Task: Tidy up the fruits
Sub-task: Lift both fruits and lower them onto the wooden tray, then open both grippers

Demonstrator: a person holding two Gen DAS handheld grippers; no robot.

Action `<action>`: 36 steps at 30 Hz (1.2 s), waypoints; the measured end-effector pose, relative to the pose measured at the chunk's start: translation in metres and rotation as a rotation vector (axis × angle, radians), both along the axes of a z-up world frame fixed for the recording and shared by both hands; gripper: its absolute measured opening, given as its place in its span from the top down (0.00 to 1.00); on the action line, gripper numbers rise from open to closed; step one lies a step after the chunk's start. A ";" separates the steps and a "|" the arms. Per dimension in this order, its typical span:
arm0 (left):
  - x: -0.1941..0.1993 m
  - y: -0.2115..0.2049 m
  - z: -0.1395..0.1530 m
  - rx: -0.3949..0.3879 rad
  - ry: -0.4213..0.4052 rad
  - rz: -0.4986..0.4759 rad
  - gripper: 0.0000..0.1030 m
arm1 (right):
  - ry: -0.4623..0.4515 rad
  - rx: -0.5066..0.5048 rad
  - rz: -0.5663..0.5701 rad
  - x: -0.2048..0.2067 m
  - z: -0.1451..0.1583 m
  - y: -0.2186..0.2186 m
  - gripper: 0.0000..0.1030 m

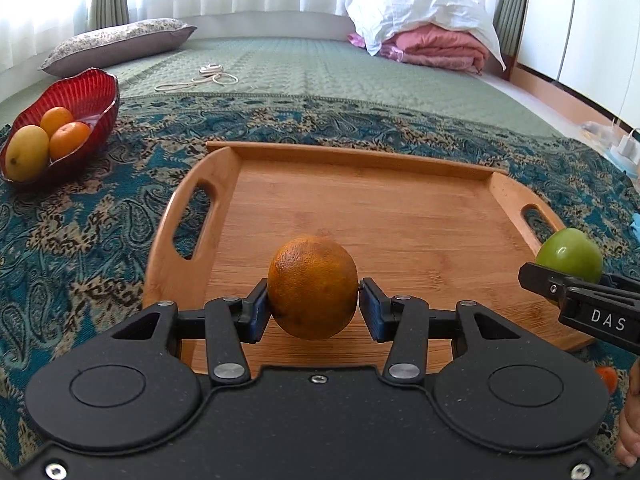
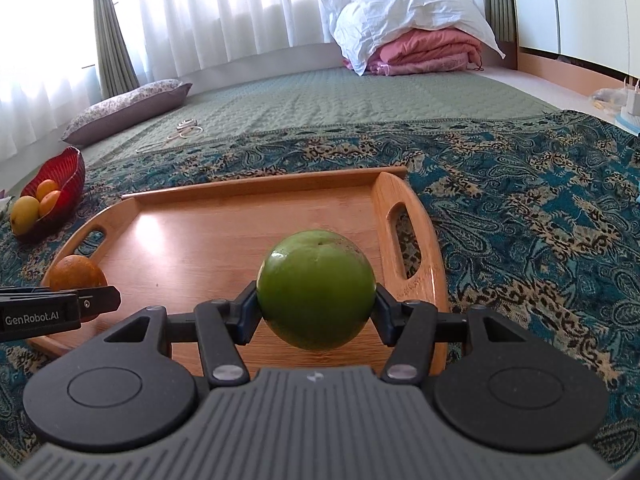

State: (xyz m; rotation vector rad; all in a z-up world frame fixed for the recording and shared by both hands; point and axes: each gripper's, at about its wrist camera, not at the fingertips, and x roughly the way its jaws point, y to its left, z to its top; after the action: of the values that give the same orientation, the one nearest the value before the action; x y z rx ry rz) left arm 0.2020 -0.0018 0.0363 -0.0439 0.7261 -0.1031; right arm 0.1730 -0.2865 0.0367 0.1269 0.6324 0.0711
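My left gripper [image 1: 313, 300] is shut on an orange [image 1: 312, 286] and holds it over the near part of the wooden tray [image 1: 360, 196]. My right gripper [image 2: 316, 308] is shut on a green apple [image 2: 316, 288] over the tray's right side [image 2: 200, 240]. The apple also shows at the right edge of the left wrist view [image 1: 570, 254], and the orange at the left of the right wrist view [image 2: 78, 274]. A red bowl [image 1: 86, 92] at the far left holds two oranges and a yellow mango [image 1: 26, 152].
The tray lies on a blue paisley cloth [image 1: 80, 220] over a green quilted mat [image 1: 300, 68]. A cushion [image 1: 116, 42] and white cord [image 1: 200, 78] lie beyond. Folded pink blankets and a white pillow [image 1: 432, 36] are at the back right. Chargers [image 1: 624, 146] sit at the right.
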 end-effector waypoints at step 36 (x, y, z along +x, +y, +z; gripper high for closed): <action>0.008 -0.004 -0.011 0.070 -0.014 0.000 0.40 | 0.058 -0.049 0.002 0.008 -0.007 0.005 0.26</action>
State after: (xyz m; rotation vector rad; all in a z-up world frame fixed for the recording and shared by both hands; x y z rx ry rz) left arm 0.2102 -0.0054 0.0251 0.0231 0.7154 -0.0779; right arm 0.1813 -0.2811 0.0299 0.0812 0.6918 0.0544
